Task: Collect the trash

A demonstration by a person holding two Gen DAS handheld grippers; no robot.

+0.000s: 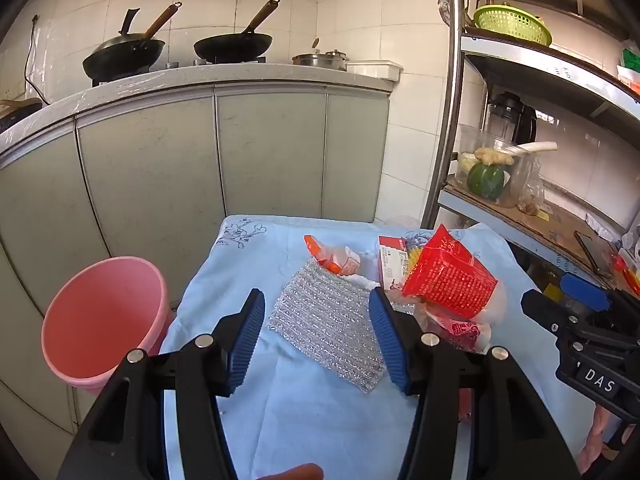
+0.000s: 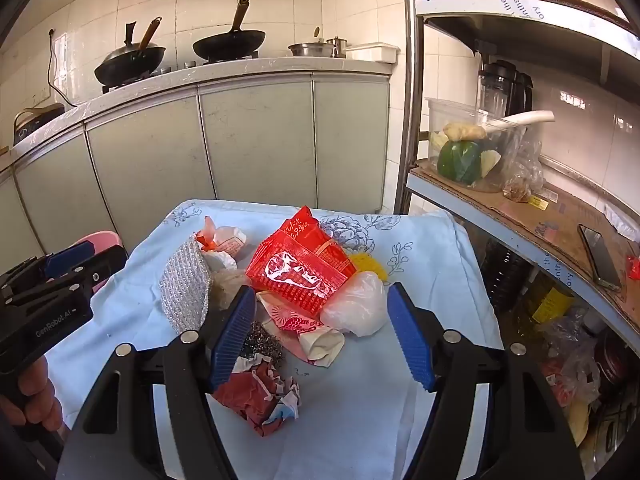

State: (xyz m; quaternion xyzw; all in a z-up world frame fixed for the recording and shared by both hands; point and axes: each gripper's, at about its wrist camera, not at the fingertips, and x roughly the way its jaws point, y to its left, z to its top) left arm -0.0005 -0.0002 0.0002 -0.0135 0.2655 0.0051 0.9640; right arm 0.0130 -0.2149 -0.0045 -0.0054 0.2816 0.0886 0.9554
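A small table covered by a pale blue cloth (image 1: 304,400) is seen before a row of grey-green cupboards (image 1: 160,168), with a metal rack (image 2: 520,208) at three o'clock. A pink bucket (image 1: 100,316) stands on the floor at nine o'clock of the table, just beside its edge.

On the cloth the trash is gathered in a loose heap. The largest piece, a silver foil sheet (image 1: 324,316), lies flat, and it is framed by the left gripper (image 1: 317,304), whose blue pads are held wide apart above it with nothing gripped. At two o'clock of that gripper a red printed bag (image 1: 448,276) is tilted against a white and red carton (image 1: 390,260); an orange wrapper (image 1: 332,258) lies at twelve o'clock of the foil, touching its far edge.

In the right wrist view the right gripper (image 2: 322,300) is likewise spread to its full width and holds nothing. Between its fingers, toward twelve o'clock, the red bag and a clear plastic bag (image 2: 356,304) are seen. A crumpled dark red paper (image 2: 260,396) lies partly under its left finger at seven o'clock, with a steel scourer (image 2: 262,340) just beyond it.
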